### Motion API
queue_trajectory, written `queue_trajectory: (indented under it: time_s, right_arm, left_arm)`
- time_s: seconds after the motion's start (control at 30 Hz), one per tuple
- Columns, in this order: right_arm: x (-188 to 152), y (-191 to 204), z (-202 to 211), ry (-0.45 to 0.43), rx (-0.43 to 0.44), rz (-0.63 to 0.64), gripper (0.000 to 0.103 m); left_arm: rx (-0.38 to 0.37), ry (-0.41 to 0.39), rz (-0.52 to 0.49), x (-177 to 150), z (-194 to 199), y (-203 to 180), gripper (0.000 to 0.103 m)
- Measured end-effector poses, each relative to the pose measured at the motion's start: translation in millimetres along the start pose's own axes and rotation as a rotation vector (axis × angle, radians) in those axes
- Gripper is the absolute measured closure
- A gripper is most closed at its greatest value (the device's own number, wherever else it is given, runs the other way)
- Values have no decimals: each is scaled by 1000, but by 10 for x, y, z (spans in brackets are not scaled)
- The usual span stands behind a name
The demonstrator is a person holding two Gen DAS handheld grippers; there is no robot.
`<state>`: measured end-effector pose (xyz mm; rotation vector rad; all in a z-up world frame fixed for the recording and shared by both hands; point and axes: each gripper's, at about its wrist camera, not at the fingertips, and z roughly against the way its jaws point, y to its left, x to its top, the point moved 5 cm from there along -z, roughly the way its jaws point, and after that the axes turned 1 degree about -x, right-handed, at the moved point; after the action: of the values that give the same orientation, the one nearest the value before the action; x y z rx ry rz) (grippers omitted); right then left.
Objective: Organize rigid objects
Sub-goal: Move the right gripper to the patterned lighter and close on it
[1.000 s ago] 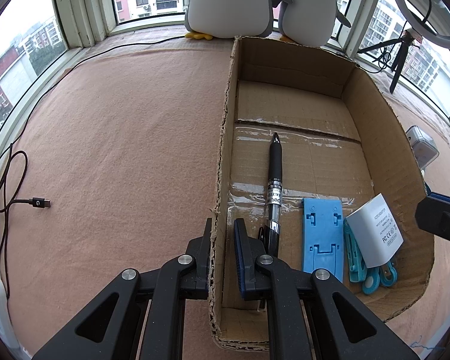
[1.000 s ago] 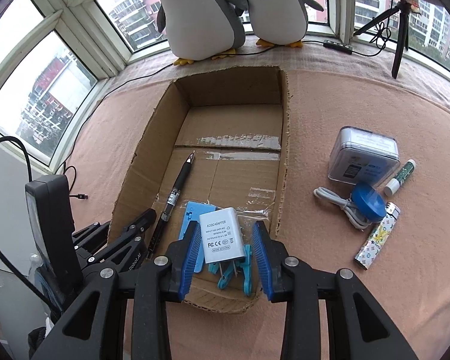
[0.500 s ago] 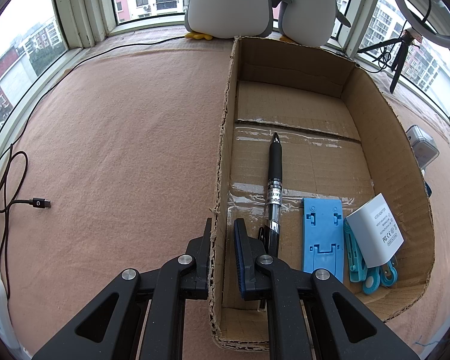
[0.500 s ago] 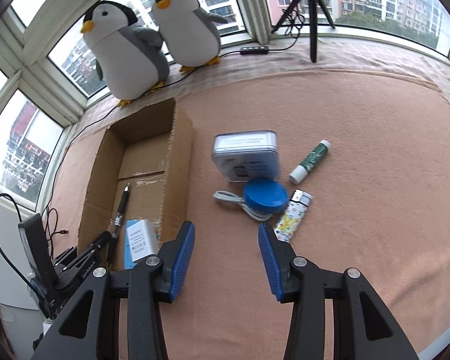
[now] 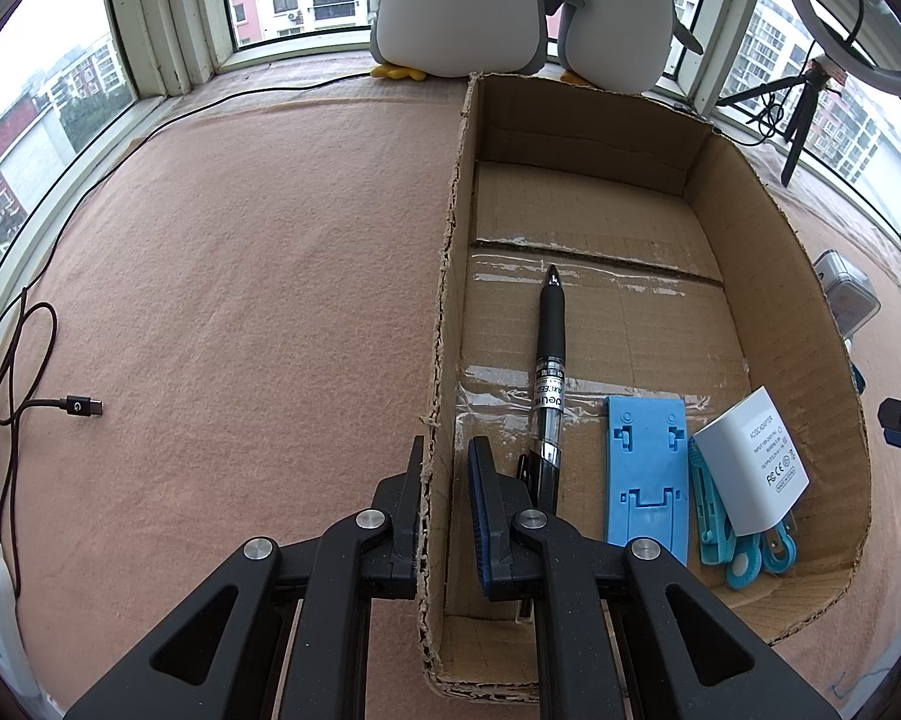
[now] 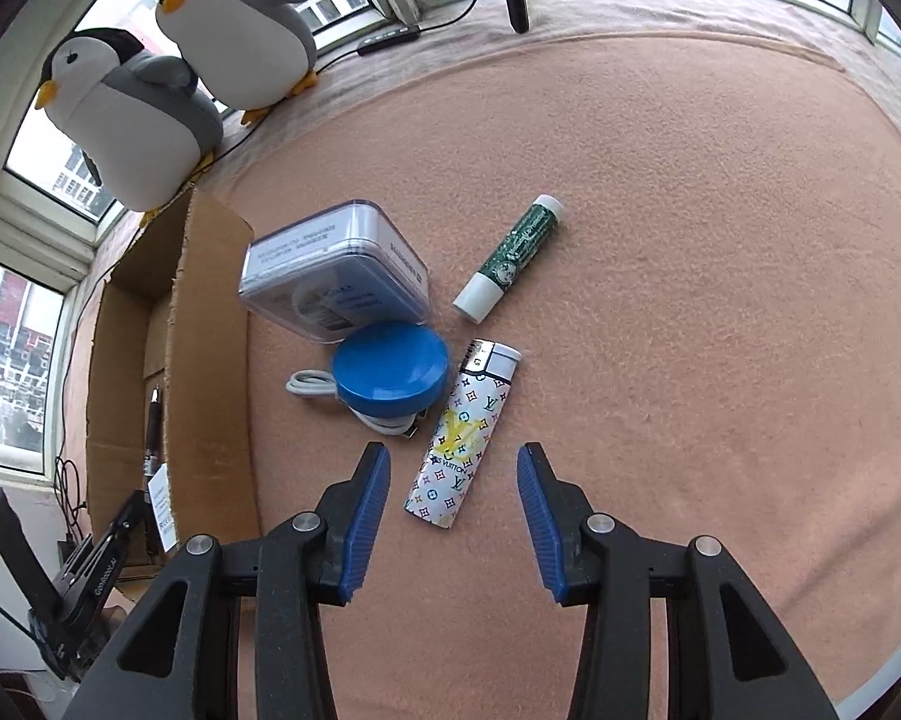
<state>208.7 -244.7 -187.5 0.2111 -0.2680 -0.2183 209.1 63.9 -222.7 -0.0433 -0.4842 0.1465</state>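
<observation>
- Left wrist view: the left tongs (image 5: 444, 483) are clamped on the near left wall of the cardboard box (image 5: 768, 252), one finger outside the wall and one inside, pressed against it
- The box sits on a pink cloth-covered worktop (image 5: 240, 276) with its open top facing up
- Inside the box a black pen (image 5: 550, 360) lies lengthwise, its tip pointing to the far end
- Just beside the pen lies a blue plastic stand (image 5: 646, 468), flat on the box floor
- A white charger plug (image 5: 750, 462) rests tilted on top of a pair of teal scissors (image 5: 732, 534) near the right wall
- Two plush penguins (image 5: 456, 6) stand behind the box by the window; a black cable (image 5: 60, 408) lies on the cloth at the left
- Right wrist view: the right tongs (image 6: 450, 498) stand partly open and empty, pointing down over the cloth to the right of the box
- A patterned lighter (image 6: 465, 438) lies on the worktop, its near end between the two fingertips but touching neither
- A blue round disc (image 6: 390, 369) with a white cord (image 6: 312, 387) lies just left of the lighter, touching a clear square case (image 6: 336, 273)
- A green-and-white tube (image 6: 513, 255) lies apart, beyond the lighter
</observation>
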Motion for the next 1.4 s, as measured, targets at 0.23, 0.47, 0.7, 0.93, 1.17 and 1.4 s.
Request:
queue_trajectory:
  time_s: [0.23, 0.47, 0.7, 0.93, 1.17, 1.4]
  right_arm:
    - [36, 50, -155, 19, -43, 26, 63]
    - [88, 123, -254, 23, -91, 63, 63]
    - [108, 174, -265, 9, -133, 107, 64]
    - [54, 161, -281, 26, -123, 116, 69]
    - [58, 183, -306, 23, -167, 150, 71]
    - [71, 103, -288, 35, -173, 154, 77]
  left_arm:
    - [0, 0, 1, -1, -1, 0, 92]
    - [0, 0, 0, 0, -2, -1, 92]
    - [0, 0, 0, -1, -2, -1, 92]
    - [1, 0, 0, 0, -3, -2, 92]
    - [2, -1, -3, -21, -8, -23, 92]
    - [2, -1, -1, -20, -8, -23, 92]
